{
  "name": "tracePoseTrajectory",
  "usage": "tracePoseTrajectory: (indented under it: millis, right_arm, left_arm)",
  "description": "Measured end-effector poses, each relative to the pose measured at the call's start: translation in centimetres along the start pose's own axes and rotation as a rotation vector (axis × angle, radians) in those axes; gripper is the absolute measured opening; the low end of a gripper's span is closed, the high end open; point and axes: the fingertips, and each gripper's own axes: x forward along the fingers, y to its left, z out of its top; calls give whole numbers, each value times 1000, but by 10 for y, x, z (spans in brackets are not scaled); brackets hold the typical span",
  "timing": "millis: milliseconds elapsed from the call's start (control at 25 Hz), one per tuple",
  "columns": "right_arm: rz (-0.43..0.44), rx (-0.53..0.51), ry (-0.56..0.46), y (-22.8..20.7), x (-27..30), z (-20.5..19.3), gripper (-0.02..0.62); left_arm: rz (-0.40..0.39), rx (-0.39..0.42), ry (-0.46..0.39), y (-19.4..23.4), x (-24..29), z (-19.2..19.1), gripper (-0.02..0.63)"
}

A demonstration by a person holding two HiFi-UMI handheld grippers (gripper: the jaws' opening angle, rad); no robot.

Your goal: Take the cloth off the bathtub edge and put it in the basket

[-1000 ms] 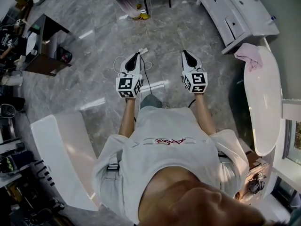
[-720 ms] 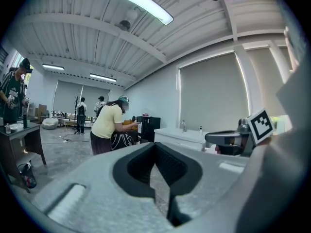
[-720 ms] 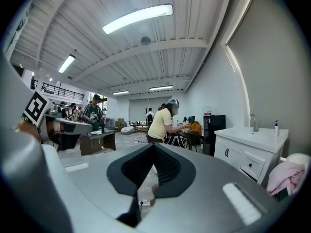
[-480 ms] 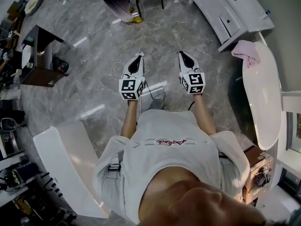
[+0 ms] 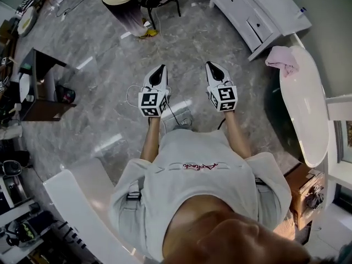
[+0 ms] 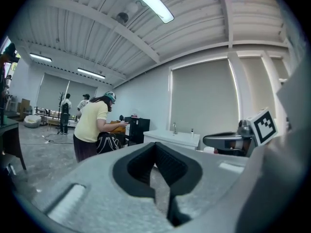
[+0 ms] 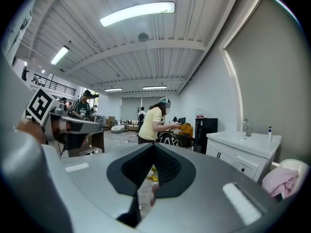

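Head view, left tool (image 5: 161, 69) and right tool (image 5: 212, 66) closed, empty, cloth (image 5: 283, 60) on bathtub edge (image 5: 286, 95) now nearer

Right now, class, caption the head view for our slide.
Pink cloth lies on the bathtub edge; left claw and right claw, shut, hold nothing.

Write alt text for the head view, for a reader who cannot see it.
Seen from above, a person holds out the left gripper and the right gripper, both shut and empty, over a grey marble floor. At the right, a pink cloth lies on the end of a white bathtub, beside a white cabinet.
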Motion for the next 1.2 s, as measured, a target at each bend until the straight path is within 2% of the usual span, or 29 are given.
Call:
tracePoseTrajectory:
  millis: [200,360,560,760,1000,1200]
  right_arm:
    - [-178,28,9,-49,-14,0,6]
    - [-348,51,21,-94,-47,-6,6]
    - [-612,90,46,-140,-126,-26,6]
    - [-833,124,67,-164,-213,-41,6]
    - [-1005,176,56,-167,-302,-64,6]
    - [-1065,207,48,-169,-352,-77,6]
  left_arm:
    - [-177,20,6,-25,56,12,0]
    - [-341,31,14,-66,99,14,0]
    - [-603,52,38,-151,141,7,0]
    - [-832,77,63,-244,148,-5,0]
    - [-978,116,91,-322,131,-24,0]
    - [-1009,151,109,-361,125,-36,0]
